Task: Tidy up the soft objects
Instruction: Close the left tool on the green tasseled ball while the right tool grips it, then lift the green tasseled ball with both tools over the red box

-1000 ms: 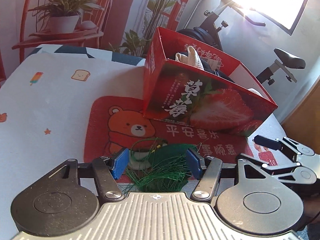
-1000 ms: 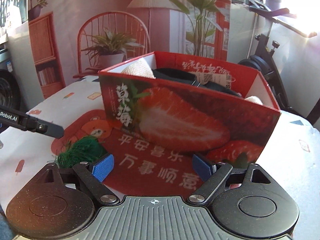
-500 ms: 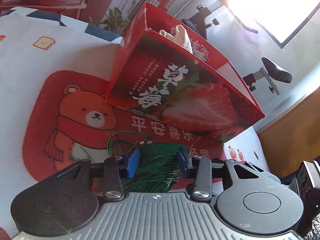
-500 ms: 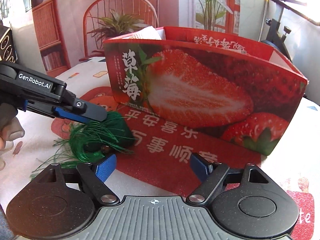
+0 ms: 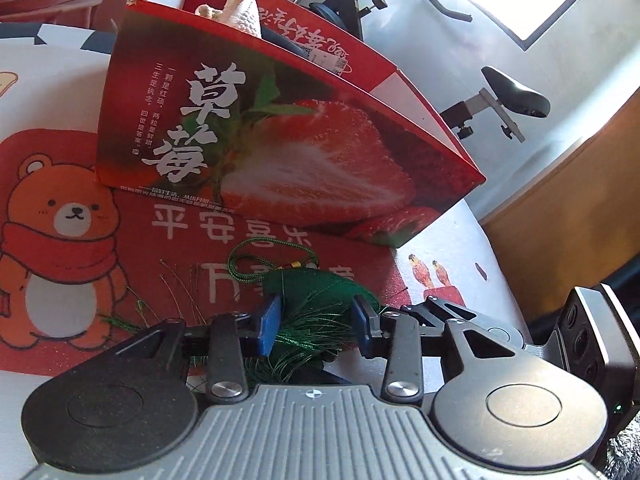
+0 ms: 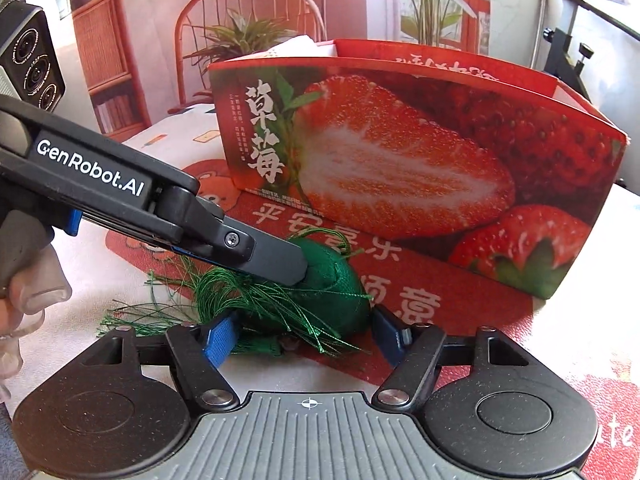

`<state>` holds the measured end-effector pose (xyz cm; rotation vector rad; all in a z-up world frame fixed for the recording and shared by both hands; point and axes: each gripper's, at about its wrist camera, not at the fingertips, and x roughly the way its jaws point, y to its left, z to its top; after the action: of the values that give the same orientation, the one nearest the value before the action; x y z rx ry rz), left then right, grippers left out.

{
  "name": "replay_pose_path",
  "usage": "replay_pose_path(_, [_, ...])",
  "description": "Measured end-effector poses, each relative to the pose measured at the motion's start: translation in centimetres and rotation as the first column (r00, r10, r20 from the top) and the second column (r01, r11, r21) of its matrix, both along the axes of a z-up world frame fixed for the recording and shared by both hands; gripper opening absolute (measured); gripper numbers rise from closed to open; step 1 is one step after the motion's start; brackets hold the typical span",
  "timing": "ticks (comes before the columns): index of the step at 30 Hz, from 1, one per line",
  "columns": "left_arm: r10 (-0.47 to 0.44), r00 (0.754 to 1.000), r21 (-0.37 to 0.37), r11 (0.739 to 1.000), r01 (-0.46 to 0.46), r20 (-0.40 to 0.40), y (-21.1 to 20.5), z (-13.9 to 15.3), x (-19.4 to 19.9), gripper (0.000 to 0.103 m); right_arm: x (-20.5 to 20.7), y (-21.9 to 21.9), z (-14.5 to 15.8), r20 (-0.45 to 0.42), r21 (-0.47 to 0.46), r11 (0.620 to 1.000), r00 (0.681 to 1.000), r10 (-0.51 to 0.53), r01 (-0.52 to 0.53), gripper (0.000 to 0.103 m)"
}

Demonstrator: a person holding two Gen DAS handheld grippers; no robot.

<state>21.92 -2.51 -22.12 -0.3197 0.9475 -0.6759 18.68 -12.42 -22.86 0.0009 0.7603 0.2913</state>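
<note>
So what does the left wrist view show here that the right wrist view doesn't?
Only the left wrist view shows the knitted cream item sticking out of the box, the green sachet's cord loop, and the bear print whole.

Only the right wrist view shows the potted plant on the red chair, and the left gripper from outside, with the hand holding it.

Both show the strawberry box, the red mat and the green tasselled sachet, with both grippers' jaws closing around it.

You are working in a home living room. Note the rattan chair point(image 6: 248, 28) holding a potted plant point(image 6: 244, 36), the exercise bike point(image 5: 500, 88), and the cartoon-print tablecloth point(image 5: 52, 80).
</note>
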Motion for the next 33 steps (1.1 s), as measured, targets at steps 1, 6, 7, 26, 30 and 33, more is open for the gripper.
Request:
replay_pose_path(1, [-0.003,1.0,0.0,1.0,0.003,-0.001,-0.1,0.0,0.0,0.04,-0.1,-0.1,0.0,0.0,0.002,1.0,1.0,0.001,-0.001,0.063])
replay_pose_path(6, [-0.008,1.0,-0.002,1.0,0.008,0.025,-0.5,1.3,-0.6,0.038,-0.7,-0.5,1.2,0.021,0.006,1.0,1.0,0.004,-0.004,0.061])
replay_pose_path(7, [-0.007,0.999,-0.005,1.0,0.007,0.038,-0.6,1.9,-0.7,0.038,-0.8,-0.6,1.6,0.031,0.006,1.0,0.999,0.005,-0.005,0.061])
replay_pose_path(26, [0.039,0.928,-0.098,0.995,-0.002,0.37,-2.1,16.5,-1.6,0.038,-0.6,-2.6,16.4,0.338,-0.045,0.999,0.94,0.036,-0.023,0.06])
replay_pose_path(30, [0.024,0.878,-0.054,0.999,0.002,0.479,-2.7,19.5,-1.3,0.039,0.6,-2.8,19.7,0.395,-0.048,0.999,0.918,0.038,-0.021,0.06])
replay_pose_path(33, [0.025,0.849,-0.04,0.999,-0.005,0.528,-3.2,21.3,-0.3,0.039,2.3,-3.2,21.6,0.435,-0.057,0.998,0.899,0.046,-0.023,0.06])
